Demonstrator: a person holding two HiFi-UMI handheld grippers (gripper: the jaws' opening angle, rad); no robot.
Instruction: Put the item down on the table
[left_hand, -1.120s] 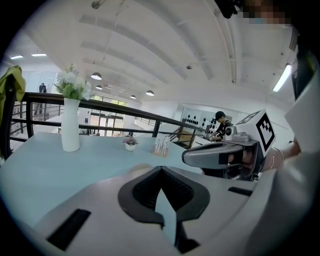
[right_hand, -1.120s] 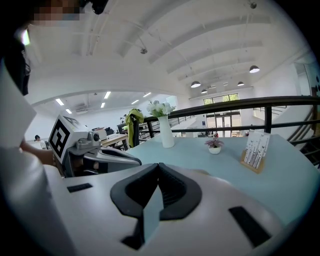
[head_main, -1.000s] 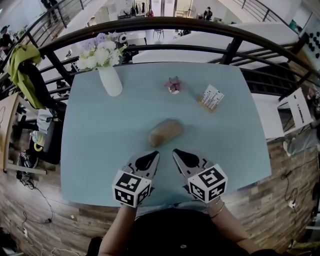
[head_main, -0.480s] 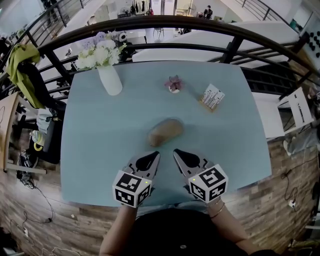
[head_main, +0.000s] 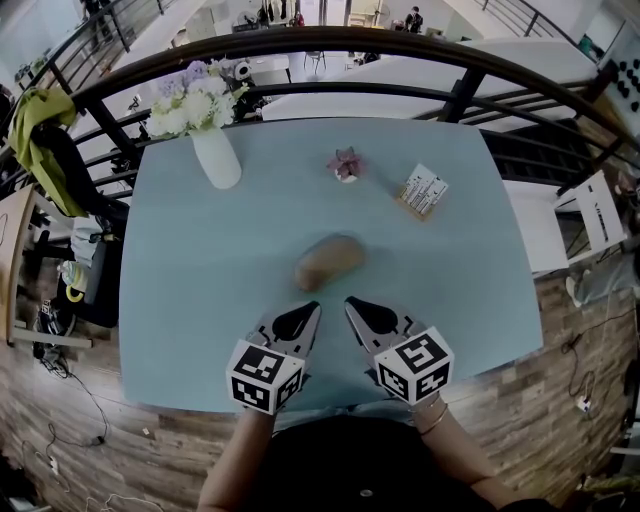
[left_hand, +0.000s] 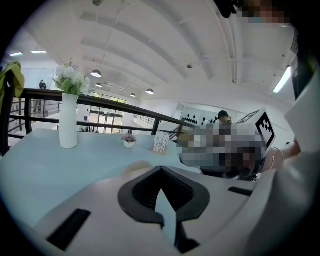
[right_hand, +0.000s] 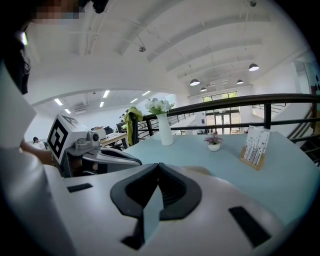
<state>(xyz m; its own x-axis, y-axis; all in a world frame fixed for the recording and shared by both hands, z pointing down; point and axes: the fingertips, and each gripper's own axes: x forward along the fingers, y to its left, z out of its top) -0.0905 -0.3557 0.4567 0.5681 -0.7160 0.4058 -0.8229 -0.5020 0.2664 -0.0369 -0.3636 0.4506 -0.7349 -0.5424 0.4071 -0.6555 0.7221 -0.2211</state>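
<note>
A brown, loaf-shaped item (head_main: 328, 262) lies on the pale blue table (head_main: 190, 290), near its middle. Both grippers hover side by side close to the table's front edge, just short of the item and not touching it. My left gripper (head_main: 313, 306) is shut with nothing in it, its tip pointing at the item's near left end. My right gripper (head_main: 349, 301) is also shut and empty, a little to the right. In the left gripper view the item (left_hand: 134, 166) peeks over the closed gripper (left_hand: 160, 169). It shows the same way (right_hand: 204, 170) in the right gripper view, beyond that gripper (right_hand: 159, 164).
A white vase of flowers (head_main: 217, 155) stands at the table's far left. A small pink potted plant (head_main: 346, 166) and a card holder (head_main: 424, 192) sit at the far middle and right. A dark curved railing (head_main: 400, 48) runs behind the table.
</note>
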